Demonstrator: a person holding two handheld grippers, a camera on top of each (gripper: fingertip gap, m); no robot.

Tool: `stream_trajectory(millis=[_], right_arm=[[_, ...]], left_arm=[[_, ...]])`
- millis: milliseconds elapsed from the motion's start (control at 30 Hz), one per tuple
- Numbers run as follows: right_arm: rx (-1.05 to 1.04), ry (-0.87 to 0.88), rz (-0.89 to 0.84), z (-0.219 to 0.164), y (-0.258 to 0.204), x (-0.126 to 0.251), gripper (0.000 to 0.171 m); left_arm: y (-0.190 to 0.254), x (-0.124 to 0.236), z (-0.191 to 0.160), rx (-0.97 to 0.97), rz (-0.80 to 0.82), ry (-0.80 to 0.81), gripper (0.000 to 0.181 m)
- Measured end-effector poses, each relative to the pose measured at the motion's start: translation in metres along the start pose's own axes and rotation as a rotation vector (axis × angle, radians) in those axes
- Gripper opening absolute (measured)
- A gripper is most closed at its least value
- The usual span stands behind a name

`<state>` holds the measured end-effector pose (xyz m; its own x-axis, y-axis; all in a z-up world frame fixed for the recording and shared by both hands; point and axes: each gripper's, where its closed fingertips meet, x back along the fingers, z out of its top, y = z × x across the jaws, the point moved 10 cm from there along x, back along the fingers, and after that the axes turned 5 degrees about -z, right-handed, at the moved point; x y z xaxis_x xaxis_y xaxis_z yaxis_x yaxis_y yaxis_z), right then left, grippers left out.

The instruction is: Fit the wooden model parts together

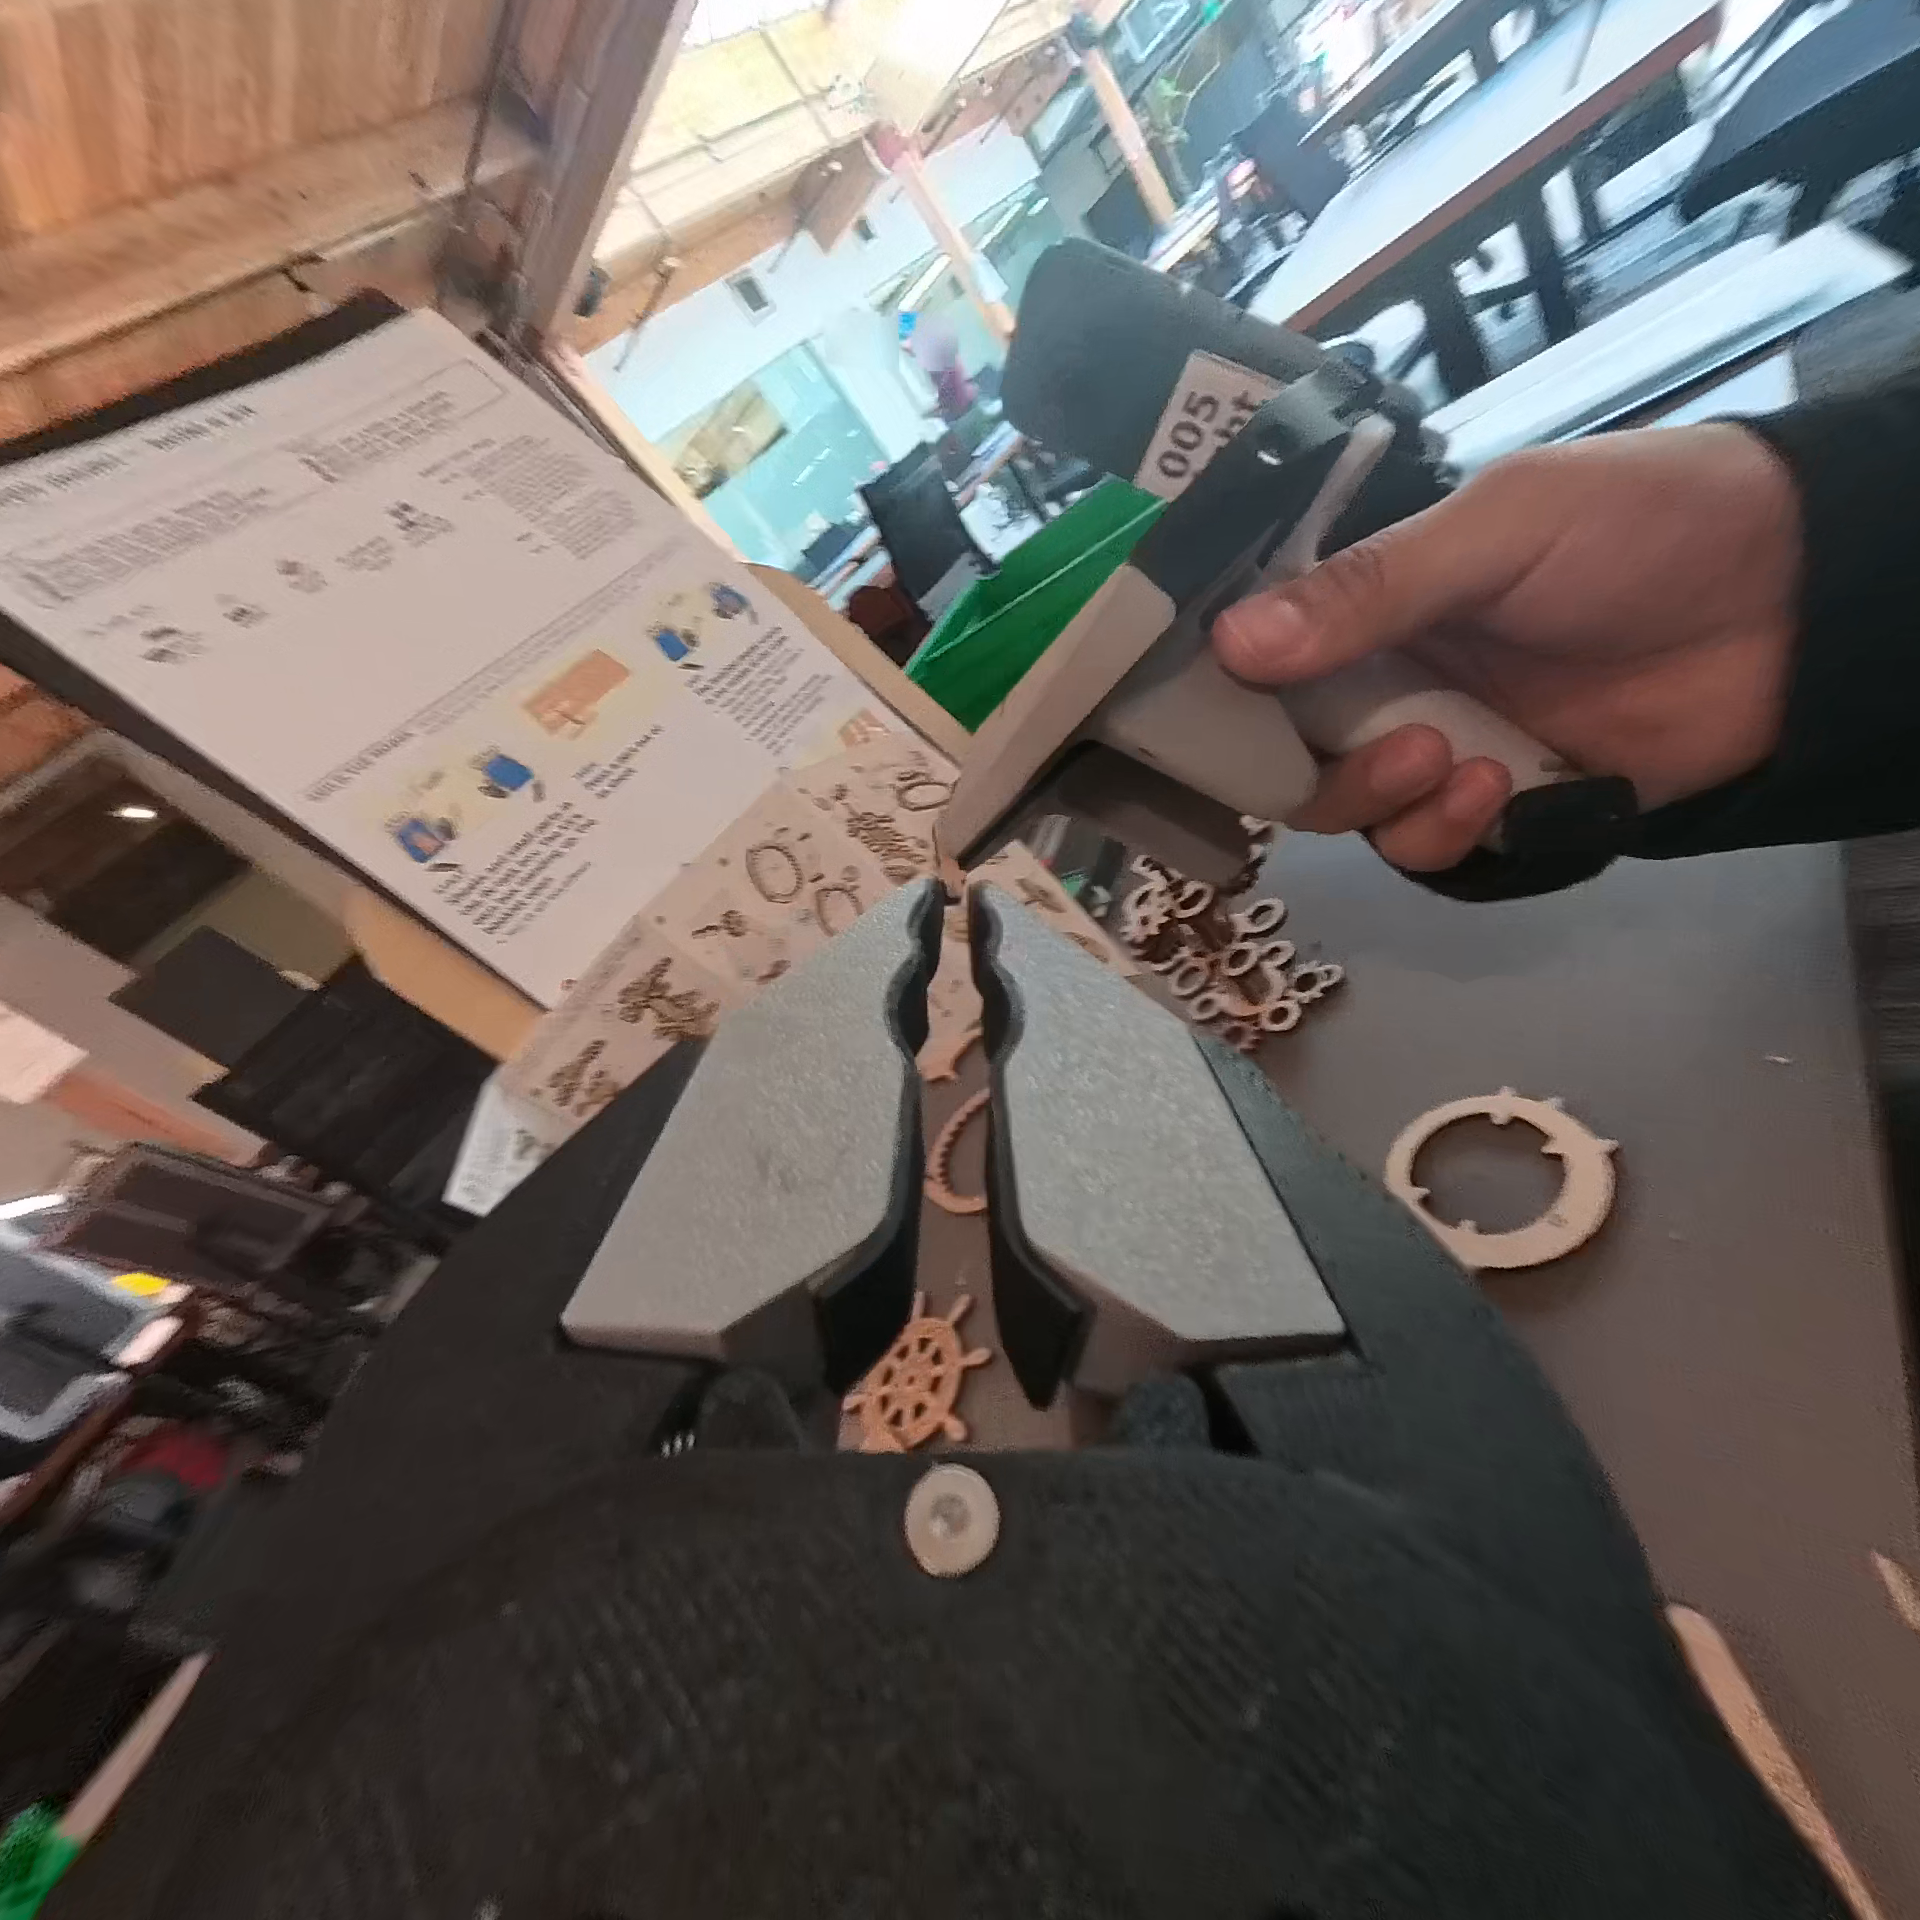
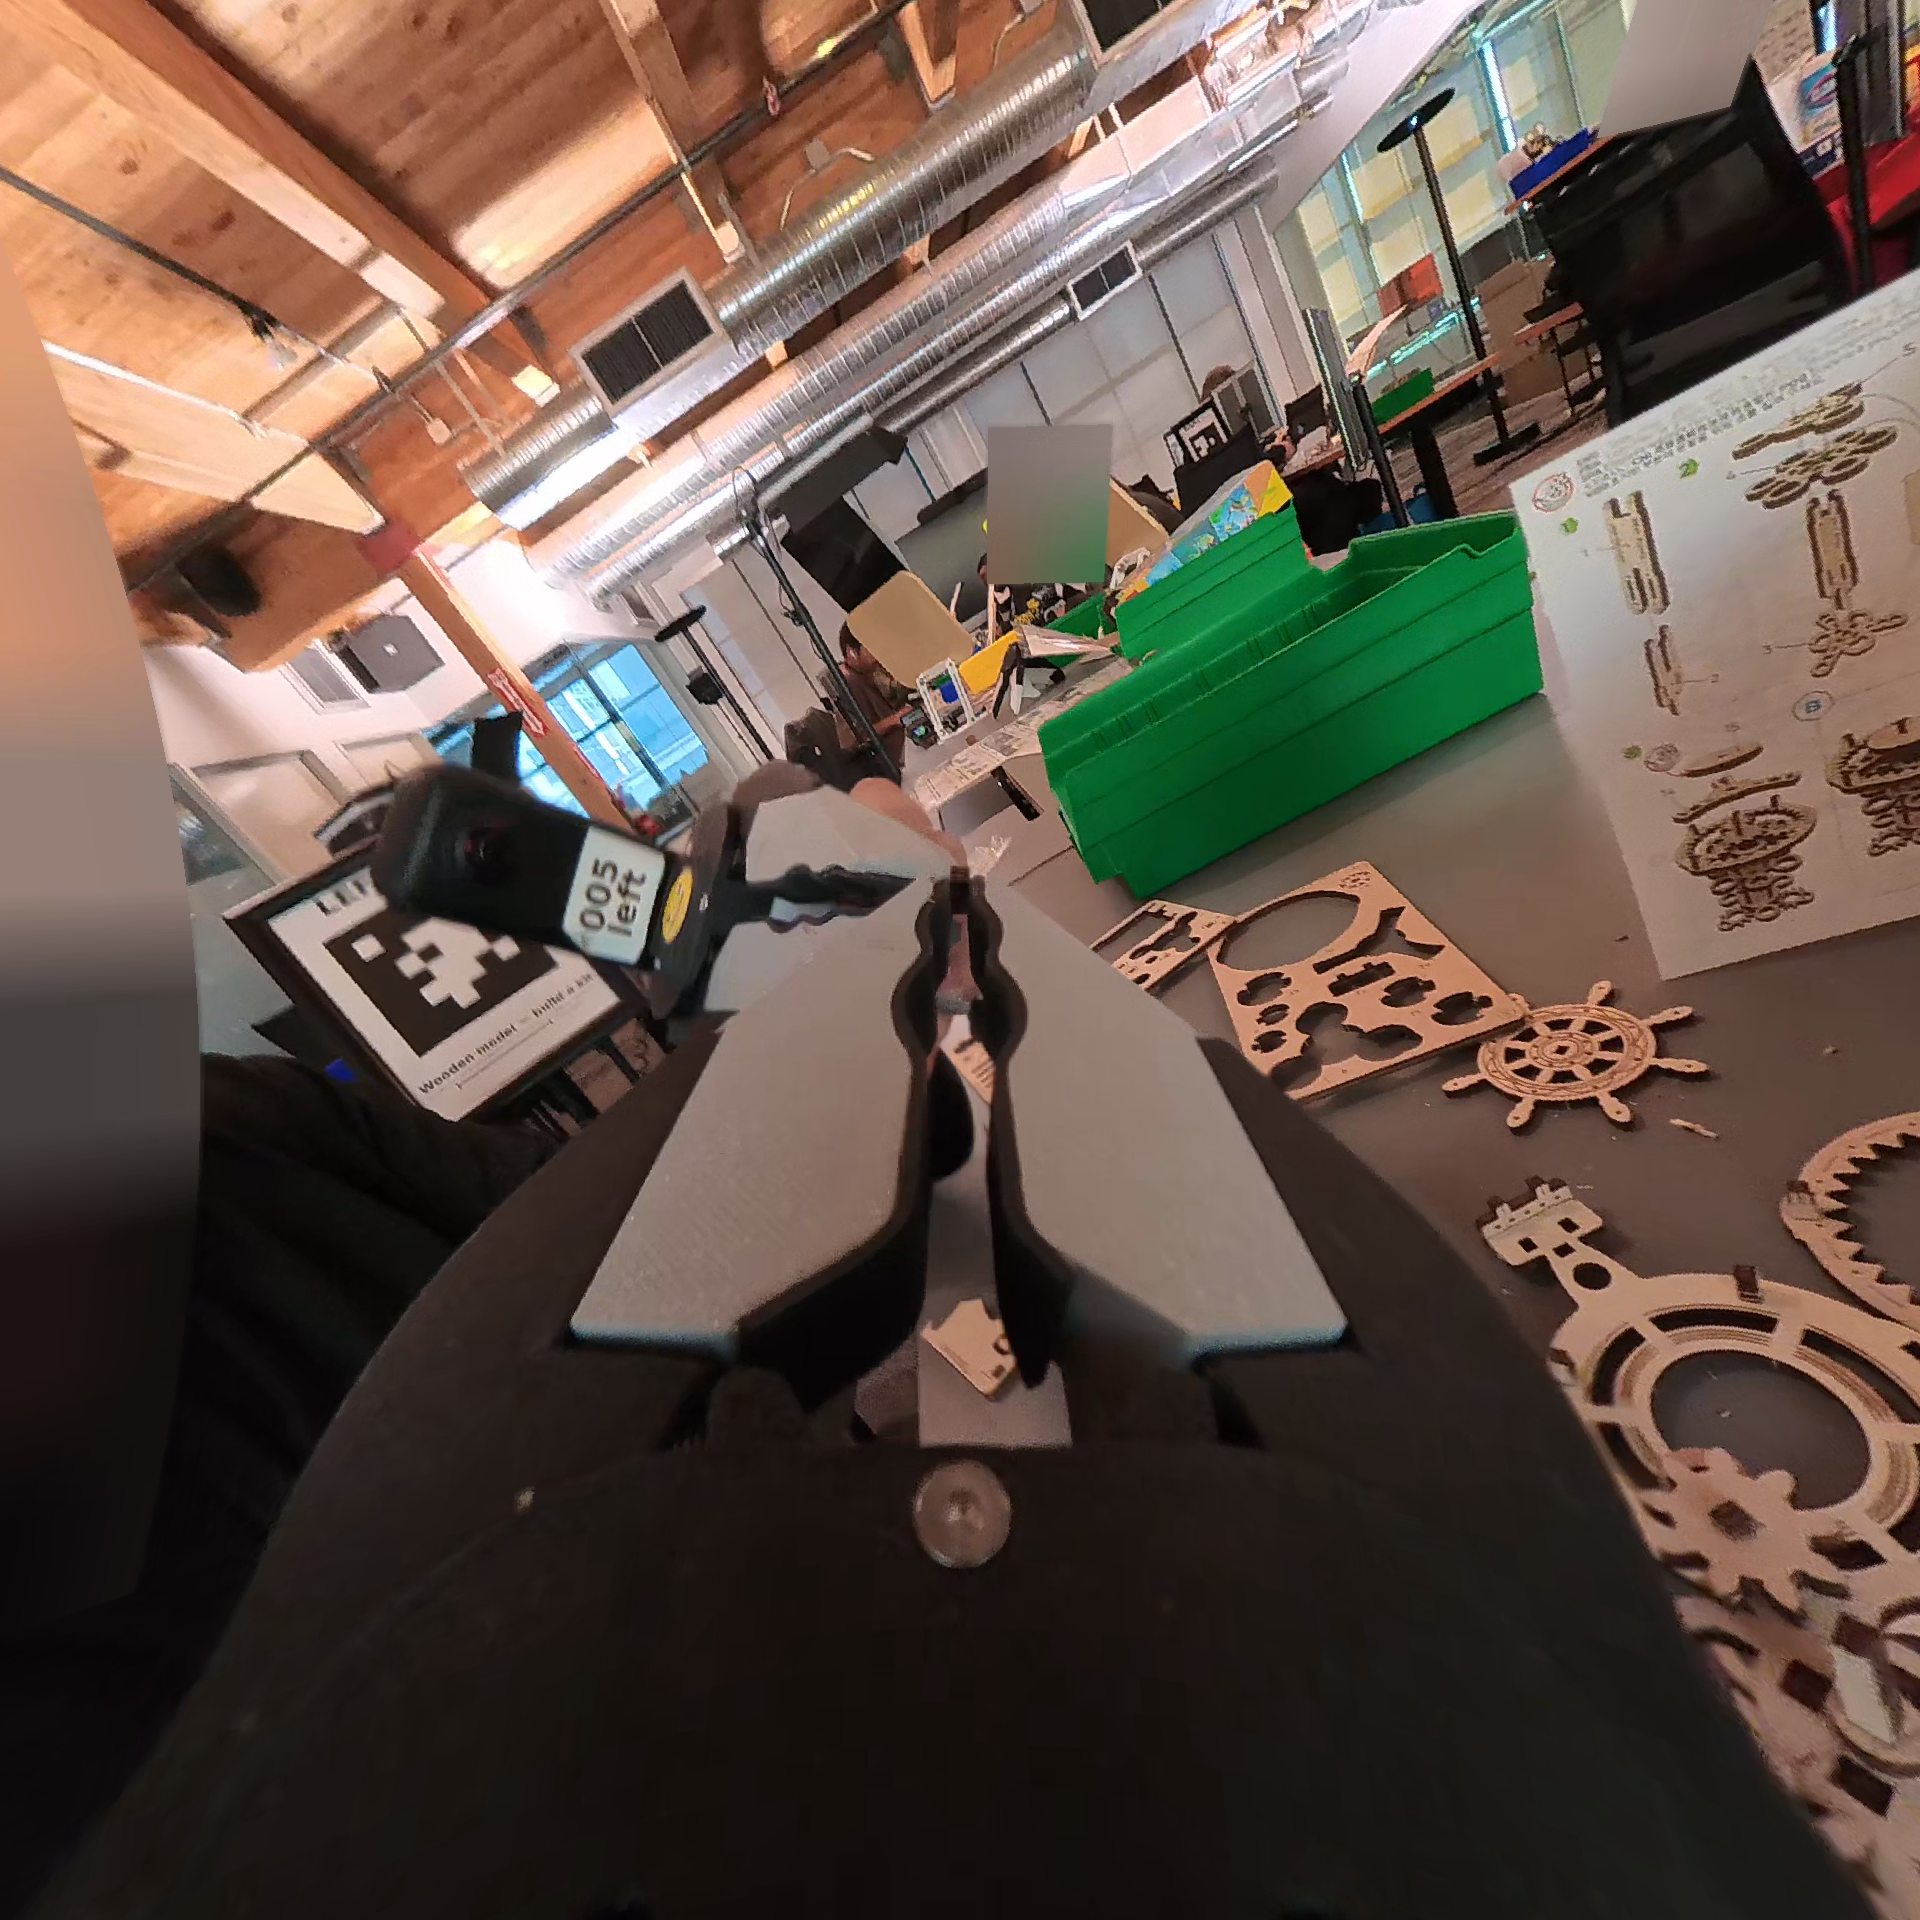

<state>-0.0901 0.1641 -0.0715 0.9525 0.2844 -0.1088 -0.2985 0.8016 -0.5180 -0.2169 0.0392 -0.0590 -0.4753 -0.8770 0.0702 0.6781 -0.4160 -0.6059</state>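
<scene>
My left gripper (image 1: 954, 902) and right gripper (image 2: 966, 914) are raised above the dark table (image 1: 1621, 997), their tips meeting point to point. Left jaws: drawn nearly together, with a tiny wooden piece (image 1: 948, 871) at their tips; I cannot tell whether they actually pinch it. Right jaws: likewise nearly closed, a narrow slit between them, and a small dark sliver (image 2: 961, 966) sits in that slit; whether it is clamped I cannot tell. In the left wrist view a bare hand (image 1: 1538, 644) holds the right gripper's white handle.

Loose model parts lie on the table below: a ship's wheel (image 2: 1574, 1062), a toothed ring (image 2: 1860, 1216), a plain notched ring (image 1: 1501, 1179), a punched-out sheet (image 2: 1340, 987), a pile of small looped pieces (image 1: 1226, 956) and a partly built gear assembly (image 2: 1745, 1455) at the right gripper's side. An instruction sheet (image 2: 1745, 665) stands behind them, near green bins (image 2: 1299, 707).
</scene>
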Motion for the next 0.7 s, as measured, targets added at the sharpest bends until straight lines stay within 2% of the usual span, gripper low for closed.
stream_trajectory(millis=[33, 100, 167, 300, 367, 467, 700], right_arm=[[0.023, -0.016, -0.006, 0.001, -0.001, 0.001, 0.0], [0.111, -0.084, -0.057, 0.0, -0.001, 0.0, 0.0], [0.233, -0.2, -0.097, -0.006, -0.003, -0.005, 0.0], [0.356, -0.44, -0.112, -0.024, -0.005, -0.023, 0.0], [0.408, -0.535, -0.102, -0.035, -0.004, -0.031, 0.0], [0.468, -0.651, -0.119, -0.052, 0.002, -0.036, 0.0], [0.44, -0.767, -0.088, -0.076, 0.011, -0.043, 0.0]], left_arm=[[-0.002, 0.001, 0.001, 0.035, -0.054, 0.011, 0.002], [-0.007, 0.008, 0.0, 0.105, -0.222, 0.016, 0.004], [-0.019, 0.021, -0.006, 0.181, -0.324, 0.0, 0.002], [-0.038, 0.04, -0.039, 0.499, -0.53, -0.106, 0.007], [-0.036, 0.041, -0.061, 0.603, -0.552, -0.186, 0.006], [-0.023, 0.043, -0.084, 0.607, -0.526, -0.241, 0.0], [0.001, 0.034, -0.099, 0.571, -0.564, -0.276, 0.0]])
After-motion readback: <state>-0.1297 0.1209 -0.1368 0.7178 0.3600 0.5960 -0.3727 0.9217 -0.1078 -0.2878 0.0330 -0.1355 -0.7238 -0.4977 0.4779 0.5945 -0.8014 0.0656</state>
